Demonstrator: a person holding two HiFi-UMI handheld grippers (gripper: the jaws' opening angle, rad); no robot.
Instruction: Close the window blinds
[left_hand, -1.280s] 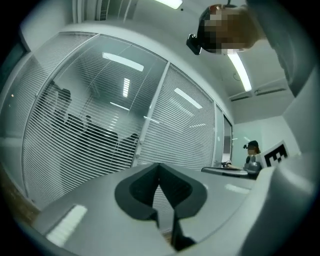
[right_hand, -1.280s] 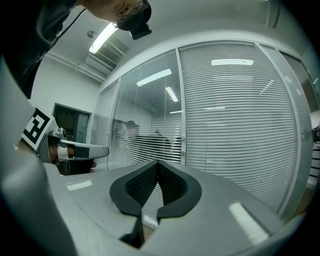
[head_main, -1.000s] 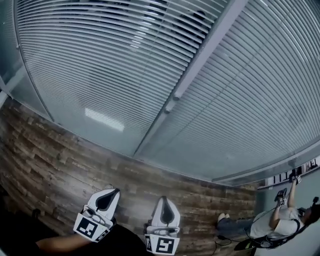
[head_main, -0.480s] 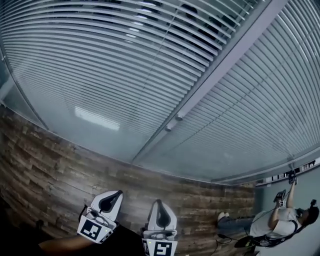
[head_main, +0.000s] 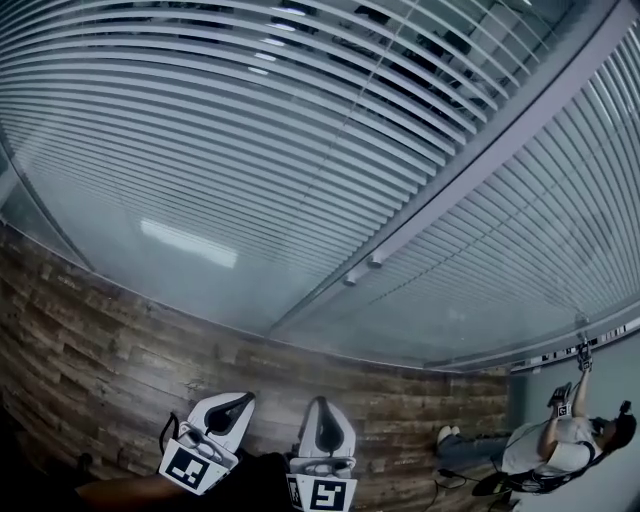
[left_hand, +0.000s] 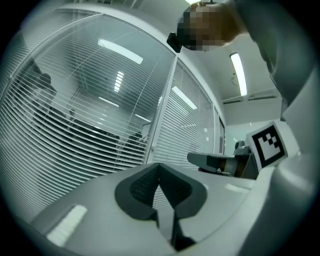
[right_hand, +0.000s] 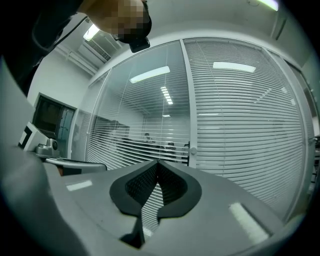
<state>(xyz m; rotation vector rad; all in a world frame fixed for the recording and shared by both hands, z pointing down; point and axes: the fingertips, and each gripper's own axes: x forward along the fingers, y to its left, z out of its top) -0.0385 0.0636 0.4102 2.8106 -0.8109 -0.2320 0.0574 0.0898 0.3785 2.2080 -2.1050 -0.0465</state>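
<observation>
Both tongs, the left gripper (head_main: 243, 399) and the right gripper (head_main: 321, 405), point level at the glass wall. The window blinds (head_main: 250, 150) hang behind it, well ahead of me, with the slats on one pane open enough to see through. I'd aim for the small knob (head_main: 375, 260) on the frame post (head_main: 480, 160), probably the control, and part one pair of jaws before reaching it. Each pair is pressed together now, holding and touching nothing.
</observation>
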